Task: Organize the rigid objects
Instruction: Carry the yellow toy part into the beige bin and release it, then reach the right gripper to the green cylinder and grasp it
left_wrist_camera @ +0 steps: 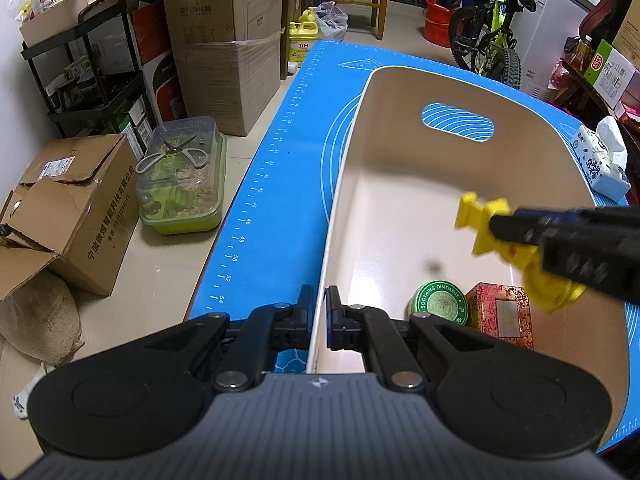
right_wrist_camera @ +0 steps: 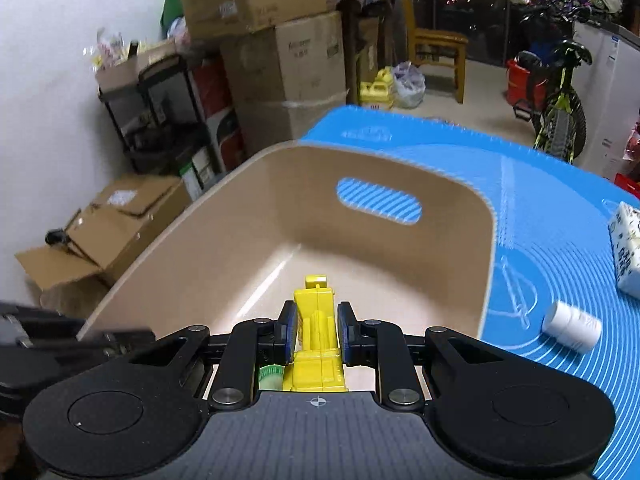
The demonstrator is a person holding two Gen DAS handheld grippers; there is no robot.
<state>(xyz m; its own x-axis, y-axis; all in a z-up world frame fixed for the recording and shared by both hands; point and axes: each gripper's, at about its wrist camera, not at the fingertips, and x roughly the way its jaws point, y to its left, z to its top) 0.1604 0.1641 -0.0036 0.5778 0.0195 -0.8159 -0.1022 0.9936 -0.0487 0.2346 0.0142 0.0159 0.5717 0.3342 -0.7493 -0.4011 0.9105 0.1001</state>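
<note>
A beige bin (left_wrist_camera: 400,92) with a handle cutout stands on the blue mat (left_wrist_camera: 280,168). My left gripper (left_wrist_camera: 319,312) is shut on the bin's near left wall. My right gripper (right_wrist_camera: 317,330) is shut on a yellow plastic toy (right_wrist_camera: 316,320) and holds it above the bin's inside; it shows in the left wrist view (left_wrist_camera: 492,228) coming in from the right. A green round ointment tin (left_wrist_camera: 438,300) and a red patterned box (left_wrist_camera: 500,312) lie on the bin floor at the near end.
A white cylinder (right_wrist_camera: 572,326) and a white patterned tissue pack (right_wrist_camera: 628,248) lie on the mat right of the bin. Cardboard boxes (left_wrist_camera: 228,40), a black shelf (left_wrist_camera: 92,72) and a green lidded container (left_wrist_camera: 180,180) stand on the floor left of the table.
</note>
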